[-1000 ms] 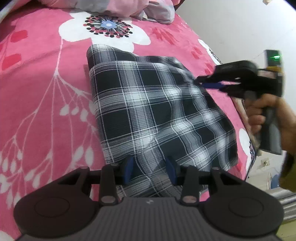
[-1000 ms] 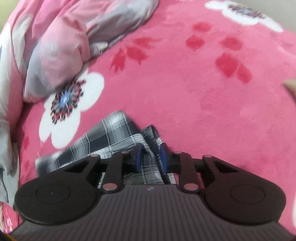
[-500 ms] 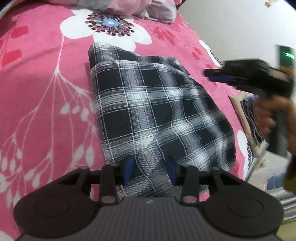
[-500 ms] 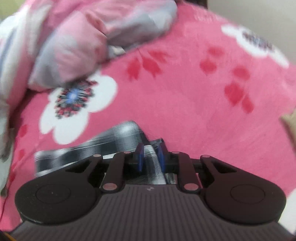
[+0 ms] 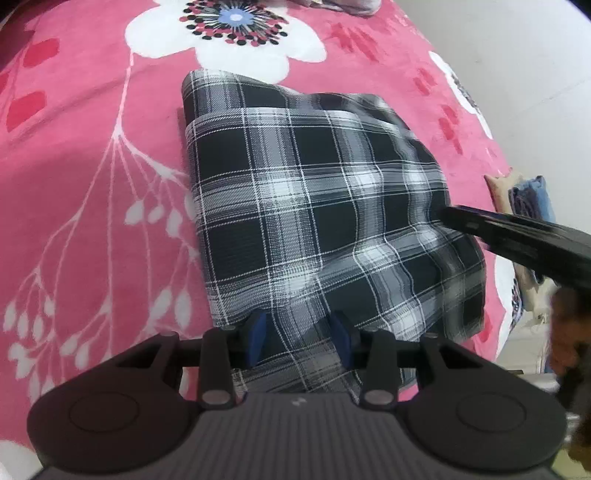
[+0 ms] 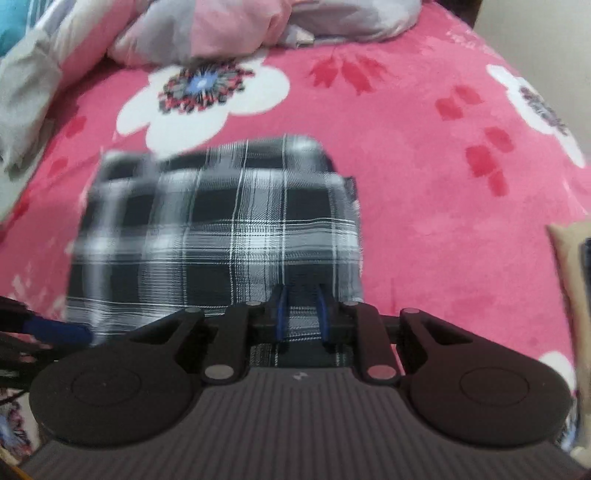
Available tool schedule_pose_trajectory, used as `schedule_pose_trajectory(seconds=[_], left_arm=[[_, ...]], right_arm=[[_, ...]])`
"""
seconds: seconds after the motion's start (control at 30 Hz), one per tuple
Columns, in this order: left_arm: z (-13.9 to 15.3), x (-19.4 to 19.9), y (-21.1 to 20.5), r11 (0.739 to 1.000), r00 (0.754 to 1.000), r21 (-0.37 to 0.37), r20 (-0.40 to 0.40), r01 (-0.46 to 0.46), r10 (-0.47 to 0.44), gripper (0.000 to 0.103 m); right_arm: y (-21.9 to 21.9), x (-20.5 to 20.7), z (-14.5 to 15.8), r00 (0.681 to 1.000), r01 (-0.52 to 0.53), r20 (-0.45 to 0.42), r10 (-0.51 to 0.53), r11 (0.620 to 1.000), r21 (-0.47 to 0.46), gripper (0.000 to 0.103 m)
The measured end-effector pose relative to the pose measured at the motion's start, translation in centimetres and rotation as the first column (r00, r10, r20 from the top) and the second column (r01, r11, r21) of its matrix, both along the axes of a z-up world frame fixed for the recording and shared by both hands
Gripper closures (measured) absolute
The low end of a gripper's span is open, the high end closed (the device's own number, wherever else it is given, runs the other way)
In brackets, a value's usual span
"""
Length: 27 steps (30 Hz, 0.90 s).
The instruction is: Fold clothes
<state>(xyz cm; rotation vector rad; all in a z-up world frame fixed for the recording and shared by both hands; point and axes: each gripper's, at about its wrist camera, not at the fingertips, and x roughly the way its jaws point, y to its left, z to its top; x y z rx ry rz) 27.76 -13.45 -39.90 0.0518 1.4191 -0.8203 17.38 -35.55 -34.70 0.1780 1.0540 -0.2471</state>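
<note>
Black-and-white checked cloth fills the near part of my left camera: the folded garment (image 5: 314,206) lies on the pink flowered bedspread (image 5: 81,155), and my left gripper (image 5: 298,334) sits at its near edge with the jaws spread and fabric lying loosely between the blue pads (image 5: 255,332). From the right, the right gripper (image 5: 448,214) reaches in over the far right edge of the garment, with the person's hand (image 5: 569,332) blurred behind it.

In my right camera the right gripper (image 6: 301,317) has its jaws set narrowly apart with the garment (image 6: 221,229) between the blue pads (image 6: 280,314); I cannot tell whether they actually pinch it. The cloth is blurred on its left side. At the lower left, the blue tip of the left gripper (image 6: 55,330) touches the garment's near corner. Beyond it the bedspread (image 6: 424,166) runs up to a heap of pink and grey bedding (image 6: 221,29) at the far end.
</note>
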Motion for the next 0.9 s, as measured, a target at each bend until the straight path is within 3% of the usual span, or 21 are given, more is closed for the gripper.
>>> schedule_pose_trajectory(seconds=[0.13, 0.23, 0.33, 0.6, 0.77, 0.9], left_arm=[[-0.1, 0.0, -0.2, 1.0, 1.0, 0.017, 0.0, -0.002, 0.002, 0.063], [-0.1, -0.1, -0.6, 0.999, 1.0, 0.033, 0.007, 0.009, -0.009, 0.063], [0.0, -0.2, -1.0, 0.998, 1.0, 0.06, 0.016, 0.026, -0.027, 0.062], [0.5, -0.7, -2.2, 0.989, 0.998, 0.135, 0.034, 0.052, -0.057, 0.06], [0.6, -1.0, -3.0, 0.983, 0.996, 0.171, 0.047, 0.068, -0.077, 0.057], [0.7, -1.2, -3.4, 0.977, 0.994, 0.197, 0.054, 0.078, -0.09, 0.056]], right_arm=[[1.5, -2.4, 1.6, 1.0, -0.024, 0.012, 0.023, 1.0, 0.008, 0.086], [1.8, -3.4, -1.2, 0.998, -0.027, -0.064, 0.028, 0.999, 0.017, 0.086], [2.0, -4.0, -3.0, 0.996, -0.048, -0.078, 0.048, 0.999, 0.001, 0.087], [2.8, -5.5, 1.3, 0.998, -0.066, 0.0, 0.066, 0.996, 0.054, 0.085], [3.0, -5.9, -3.2, 0.981, -0.058, -0.182, 0.068, 0.997, 0.056, 0.086], [2.0, -6.3, -1.7, 0.991, -0.005, -0.136, 0.017, 0.996, 0.086, 0.086]])
